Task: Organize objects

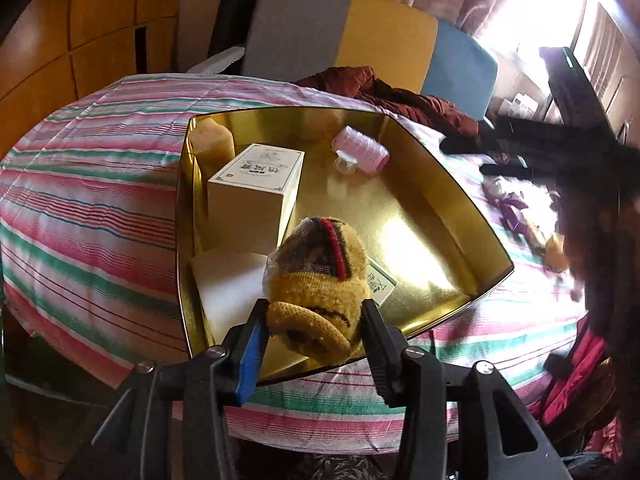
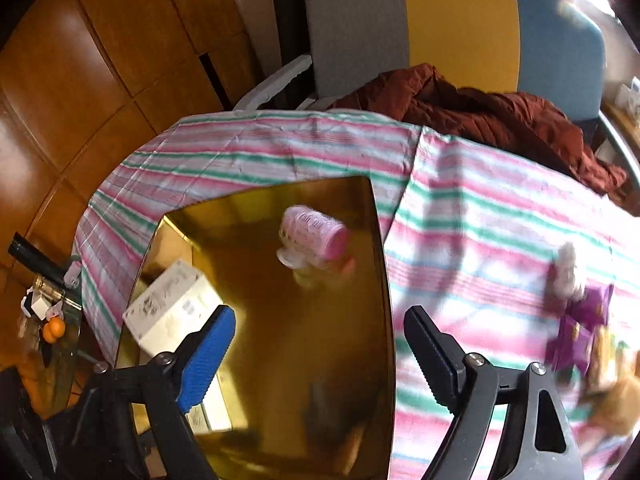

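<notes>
A rolled yellow knitted sock (image 1: pixel 320 272) with a red and dark stripe lies in the near corner of the gold tray (image 1: pixel 420 208), partly on a white pad (image 1: pixel 228 284). It fills the gap of my left gripper (image 1: pixel 312 316), whose jaws stand partly open and look loose against its sides. Also in the tray are a white box (image 1: pixel 256 184), a pale yellow cylinder (image 1: pixel 212 140) and a pink roll (image 1: pixel 362 150). My right gripper (image 2: pixel 320 316) hangs wide open and empty over the right side of the tray (image 2: pixel 300 340), near the pink roll (image 2: pixel 312 236).
The tray sits on a table under a pink, green and white striped cloth (image 2: pixel 480 220). Purple packets and small objects (image 2: pixel 580 328) lie at the right. A rust-brown jacket (image 2: pixel 480 112) is heaped at the far edge, before a grey, yellow and blue chair (image 2: pixel 452 20).
</notes>
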